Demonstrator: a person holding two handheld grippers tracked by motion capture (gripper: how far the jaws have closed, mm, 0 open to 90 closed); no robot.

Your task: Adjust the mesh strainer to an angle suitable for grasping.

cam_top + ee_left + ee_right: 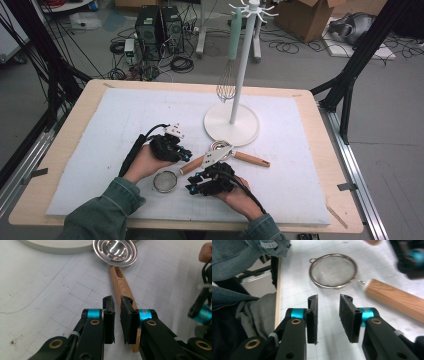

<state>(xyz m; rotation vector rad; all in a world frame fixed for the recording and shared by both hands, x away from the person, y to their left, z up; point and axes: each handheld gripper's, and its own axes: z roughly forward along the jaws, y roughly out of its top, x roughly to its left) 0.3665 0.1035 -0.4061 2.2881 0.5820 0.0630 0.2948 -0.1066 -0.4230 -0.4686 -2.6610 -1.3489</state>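
Your left claw (117, 315) stood only a narrow slit apart with nothing between its pads, poised just above the wooden handle of the steel spoon (115, 251), whose bowl lay beside the white stand base (55, 248) near the middle of the bench (75, 115). Your right claw (328, 315) gaped somewhat wider, also holding nothing, over bare white mat, with the mesh strainer (333, 271) lying just ahead of it toward the bench's near edge. No writing could be read.
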